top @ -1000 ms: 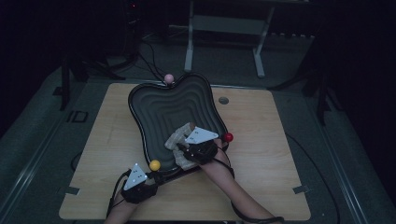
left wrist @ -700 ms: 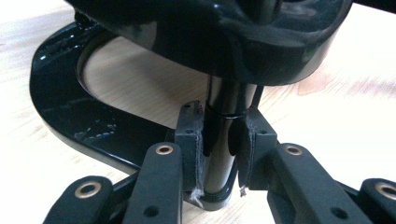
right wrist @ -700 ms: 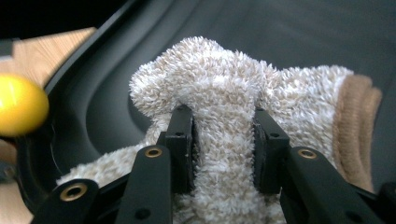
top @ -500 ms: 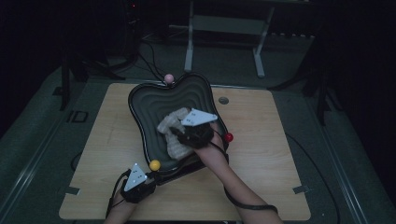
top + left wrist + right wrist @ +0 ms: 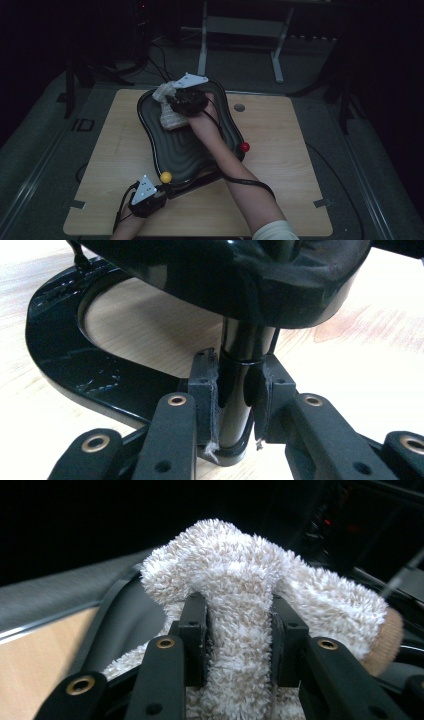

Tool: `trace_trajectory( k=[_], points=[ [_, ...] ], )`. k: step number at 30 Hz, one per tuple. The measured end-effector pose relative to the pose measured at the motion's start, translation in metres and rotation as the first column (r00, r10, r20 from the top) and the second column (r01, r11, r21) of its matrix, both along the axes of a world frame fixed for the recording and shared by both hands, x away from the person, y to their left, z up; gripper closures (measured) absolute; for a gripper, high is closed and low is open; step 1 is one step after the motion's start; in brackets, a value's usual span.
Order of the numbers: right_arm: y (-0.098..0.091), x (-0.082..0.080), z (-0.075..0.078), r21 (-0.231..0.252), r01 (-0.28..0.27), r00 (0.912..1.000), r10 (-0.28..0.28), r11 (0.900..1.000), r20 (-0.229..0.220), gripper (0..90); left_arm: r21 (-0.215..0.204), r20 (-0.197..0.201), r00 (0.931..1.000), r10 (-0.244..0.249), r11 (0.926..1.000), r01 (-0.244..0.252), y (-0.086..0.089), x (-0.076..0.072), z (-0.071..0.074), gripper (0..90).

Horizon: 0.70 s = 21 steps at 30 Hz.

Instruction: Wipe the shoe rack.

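A black wavy tray (image 5: 192,150) stands on a black post (image 5: 240,347) with a ring-shaped base (image 5: 65,370) on the wooden table (image 5: 280,130). My left gripper (image 5: 239,390) is at the table's near edge (image 5: 167,192). Its jaws have just been closing, and their pads now press on the post from both sides. My right gripper (image 5: 173,102) is over the tray's far left part, shut on a fluffy cream cloth (image 5: 235,565). The cloth (image 5: 167,114) hangs down onto the tray. A yellow ball (image 5: 165,176) and a red ball (image 5: 244,147) sit at the tray's rim.
A small grey round cap (image 5: 239,107) is set in the table right of the tray. A metal frame (image 5: 240,25) and cables stand on the dark floor beyond the far edge. Bare wood lies left and right of the tray.
The right hand has carried the cloth from the tray's near right part up and across to its far left rim. The left gripper has stayed at the post.
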State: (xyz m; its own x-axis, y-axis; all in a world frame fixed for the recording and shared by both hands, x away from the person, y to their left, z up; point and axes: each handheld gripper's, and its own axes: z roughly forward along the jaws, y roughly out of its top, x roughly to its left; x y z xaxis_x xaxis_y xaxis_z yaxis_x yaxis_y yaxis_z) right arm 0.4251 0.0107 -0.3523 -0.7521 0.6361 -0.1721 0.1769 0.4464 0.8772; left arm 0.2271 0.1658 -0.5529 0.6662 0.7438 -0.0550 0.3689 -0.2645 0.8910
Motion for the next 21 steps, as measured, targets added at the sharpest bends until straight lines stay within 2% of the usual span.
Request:
trace_trajectory(
  k=[5, 8, 13, 21],
  points=[
    [0.008, 0.004, -0.018, -0.082, 0.022, 0.9997, -0.021, 0.9964, 0.014, 65.4, 0.006, 0.000, 1.0000, 0.000, 1.0000, 0.000, 0.000, 0.000, 0.000, 73.3],
    [0.008, 0.000, -0.027, -0.062, 0.020, 0.9998, -0.020, 0.9979, 0.003, 65.4, 0.010, -0.001, 1.0000, 0.000, 1.0000, 0.000, 0.000, 0.000, 0.001, 73.3],
    [0.004, -0.010, -0.034, -0.044, -0.014, 0.9998, 0.013, 0.9989, -0.014, 65.3, 0.005, -0.002, 1.0000, -0.002, 1.0000, 0.002, 0.000, 0.000, 0.000, 73.2],
    [-0.001, -0.029, -0.047, -0.054, -0.066, 0.9978, 0.066, 0.9963, -0.008, 65.1, -0.002, -0.003, 1.0000, 0.004, 1.0000, -0.004, 0.001, 0.000, 0.000, 73.1]
  ],
)
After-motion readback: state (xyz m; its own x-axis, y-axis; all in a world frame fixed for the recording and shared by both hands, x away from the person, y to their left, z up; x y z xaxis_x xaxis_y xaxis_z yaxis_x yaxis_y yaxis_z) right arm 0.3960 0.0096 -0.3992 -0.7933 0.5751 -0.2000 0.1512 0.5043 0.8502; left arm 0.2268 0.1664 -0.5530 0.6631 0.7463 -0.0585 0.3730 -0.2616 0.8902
